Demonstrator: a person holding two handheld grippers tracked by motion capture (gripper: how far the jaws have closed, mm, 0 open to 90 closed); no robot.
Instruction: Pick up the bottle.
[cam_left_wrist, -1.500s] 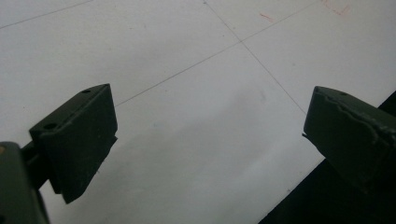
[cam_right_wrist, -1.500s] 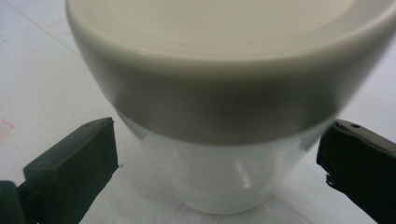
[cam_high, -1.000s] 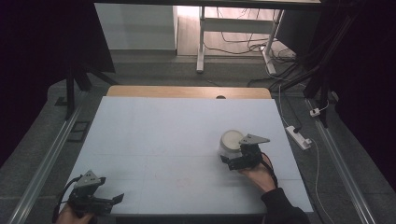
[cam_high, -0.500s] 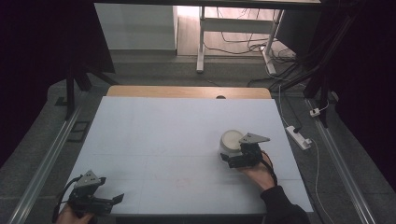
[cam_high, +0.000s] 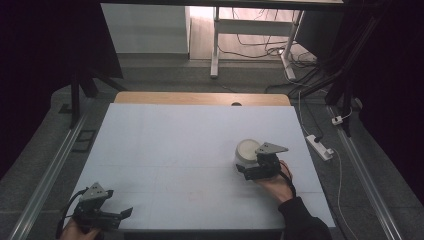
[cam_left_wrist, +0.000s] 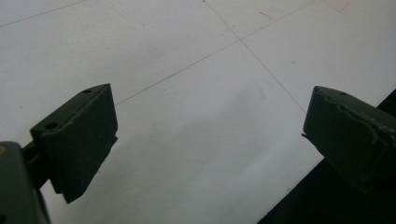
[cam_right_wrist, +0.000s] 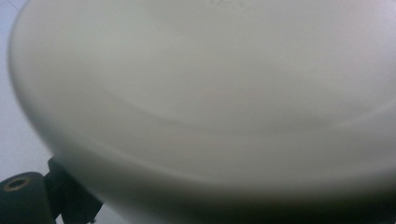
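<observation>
At table's right, right hand-held gripper (cam_high: 250, 169) against white bowl (cam_high: 247, 151)

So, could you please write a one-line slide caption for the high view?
Right gripper meets a round white bowl on the pale table; left gripper open at the near corner.

One white bowl (cam_high: 248, 151) — seemingly — two tongs

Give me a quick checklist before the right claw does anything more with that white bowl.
1. Right claw at the white bowl: ok, right up against its near side.
2. Grip on the bowl closed: cannot tell, the bowl hides the jaws.
3. Bowl upright on the table: ok.
4. Bowl contents: cannot tell.
5. Left claw out of the way: ok, open at the near left edge.
</observation>
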